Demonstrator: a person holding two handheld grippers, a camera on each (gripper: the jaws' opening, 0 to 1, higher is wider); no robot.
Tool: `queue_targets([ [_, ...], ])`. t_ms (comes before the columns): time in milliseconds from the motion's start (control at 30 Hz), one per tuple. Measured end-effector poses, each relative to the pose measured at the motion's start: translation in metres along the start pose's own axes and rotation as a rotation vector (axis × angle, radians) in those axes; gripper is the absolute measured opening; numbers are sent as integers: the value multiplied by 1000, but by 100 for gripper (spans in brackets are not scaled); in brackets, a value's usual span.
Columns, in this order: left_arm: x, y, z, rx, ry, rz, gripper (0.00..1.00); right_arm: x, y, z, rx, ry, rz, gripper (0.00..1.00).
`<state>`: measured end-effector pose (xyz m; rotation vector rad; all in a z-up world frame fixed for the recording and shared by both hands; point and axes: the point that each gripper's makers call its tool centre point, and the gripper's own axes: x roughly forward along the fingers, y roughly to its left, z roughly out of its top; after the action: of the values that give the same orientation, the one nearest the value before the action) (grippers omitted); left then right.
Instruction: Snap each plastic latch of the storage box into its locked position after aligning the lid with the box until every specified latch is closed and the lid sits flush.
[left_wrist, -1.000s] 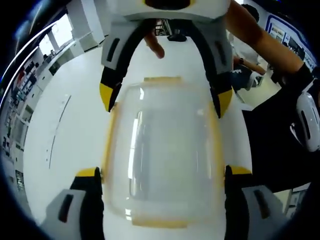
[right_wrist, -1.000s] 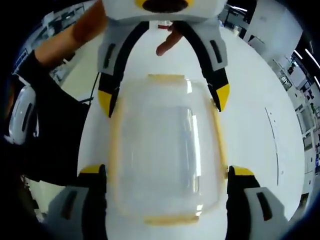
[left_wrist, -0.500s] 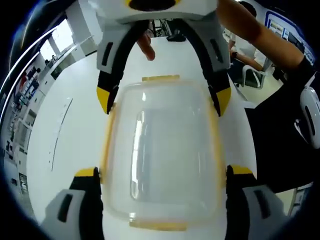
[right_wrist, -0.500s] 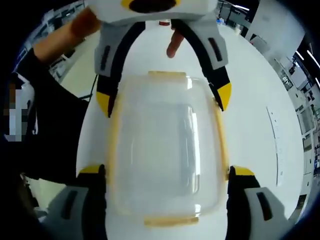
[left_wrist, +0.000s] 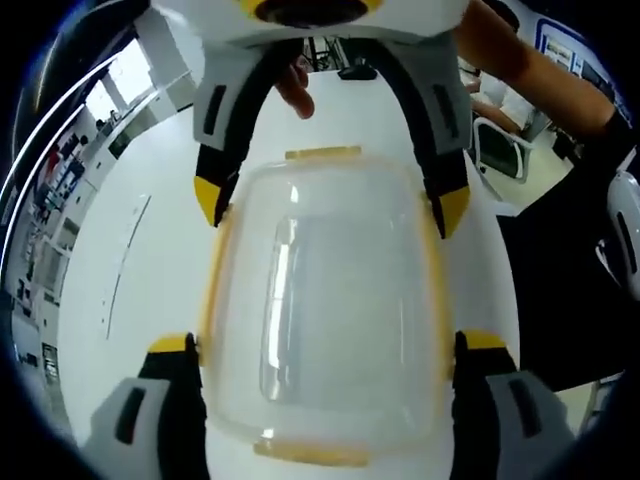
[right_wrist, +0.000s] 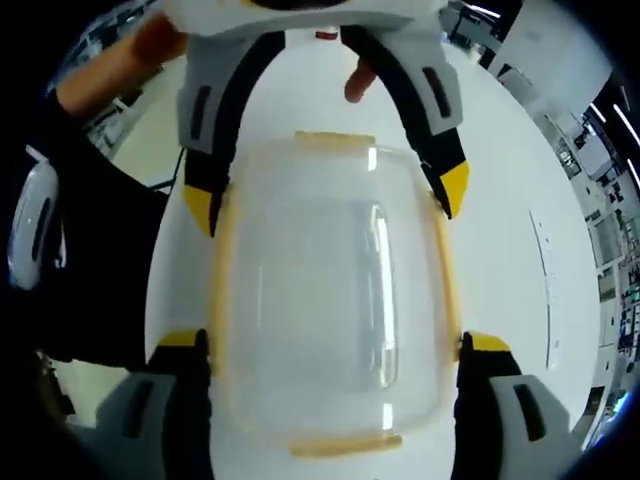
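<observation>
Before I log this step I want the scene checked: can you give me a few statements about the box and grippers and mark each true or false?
1. The box is translucent with yellow latches. True.
2. The box sits on a white table. True.
3. The left gripper is shut. False: its jaws stand wide, one on each side of the box.
4. The right gripper holds a red cup. False: it straddles the box, jaws open.
5. The lid lies beside the box. False: it is on the box.
</observation>
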<state>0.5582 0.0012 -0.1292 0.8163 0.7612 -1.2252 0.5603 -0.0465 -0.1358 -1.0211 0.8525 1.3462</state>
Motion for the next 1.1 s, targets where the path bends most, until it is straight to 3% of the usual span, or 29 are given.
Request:
queue_targets([
  [300,6,-3,-3,37,53,42,100,2,0,1,-9,-34,-34,100],
  [500,6,-6,-4,31,1,60,100,4,0,2,-15,-30,-54,100],
  [767,8,-9,-4,21,-1,59,100,4,-10,2,-16,-2,-56,100],
  [833,8,-5,-4,23,5,57,99,5,-10,0,-30,37,-57,100],
  [933,9,-4,-4,26,28,55,98,8,-11,-6,-66,166,-93,100],
  [1100,6,-3,-4,17,-10,64,96,6,-10,2,-50,49,-82,100],
])
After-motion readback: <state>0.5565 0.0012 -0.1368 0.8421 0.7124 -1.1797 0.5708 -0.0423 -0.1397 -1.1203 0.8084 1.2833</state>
